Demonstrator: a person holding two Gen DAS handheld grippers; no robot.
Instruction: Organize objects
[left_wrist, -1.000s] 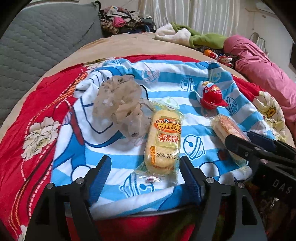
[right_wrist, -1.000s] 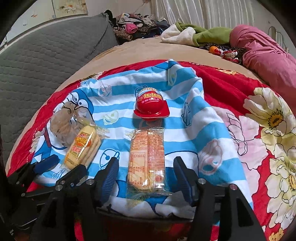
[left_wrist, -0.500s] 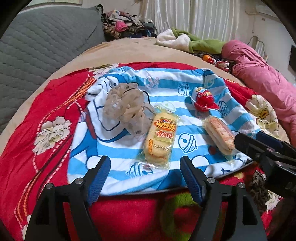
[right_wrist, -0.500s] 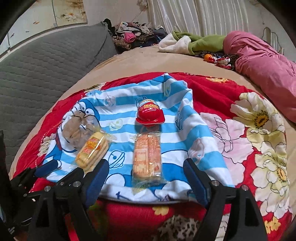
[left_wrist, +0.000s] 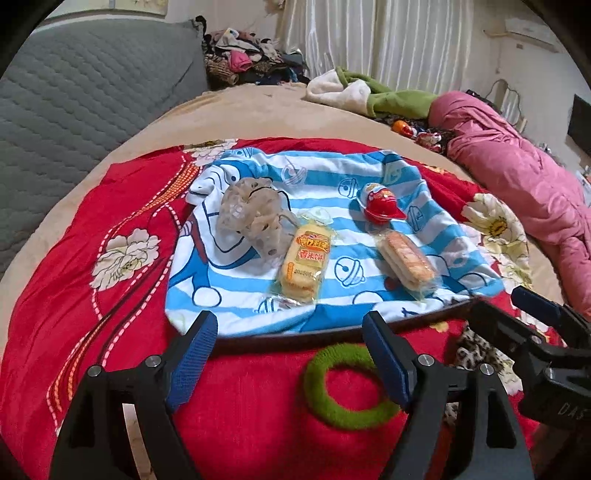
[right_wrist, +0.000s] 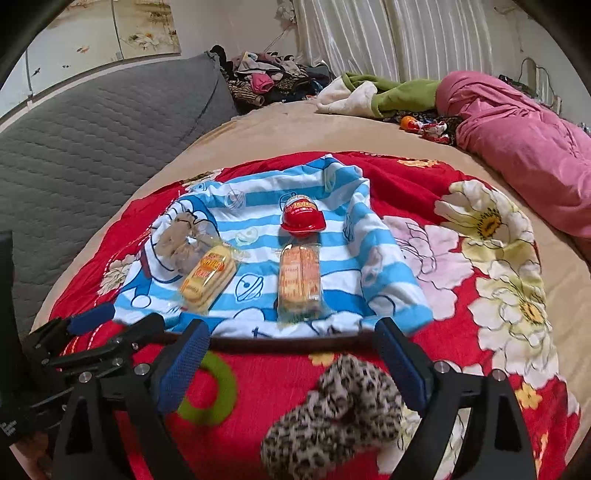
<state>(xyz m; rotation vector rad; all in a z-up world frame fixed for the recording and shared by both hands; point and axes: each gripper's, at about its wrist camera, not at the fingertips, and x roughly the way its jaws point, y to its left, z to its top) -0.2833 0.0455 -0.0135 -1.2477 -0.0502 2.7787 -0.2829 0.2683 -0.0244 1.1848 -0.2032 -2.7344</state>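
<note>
Leopard-print scrunchie (right_wrist: 340, 413) shows plainly only beneath the released, just-widened right hand-held gripper (right_wrist: 291, 365).

On the bed (left_wrist: 258, 110) lies a blanket (left_wrist: 110, 295), and on it a towel (left_wrist: 332, 184). On the towel, from left to right, lie a mesh bag (left_wrist: 251, 214), a cake packet (left_wrist: 304, 264) touching it, and a biscuit packet (left_wrist: 406, 260); a small tub (left_wrist: 382, 205) sits just behind the biscuit packet. Before the towel lie a ring (left_wrist: 347, 384) and, to its right, a scrunchie (right_wrist: 340, 410).
</note>
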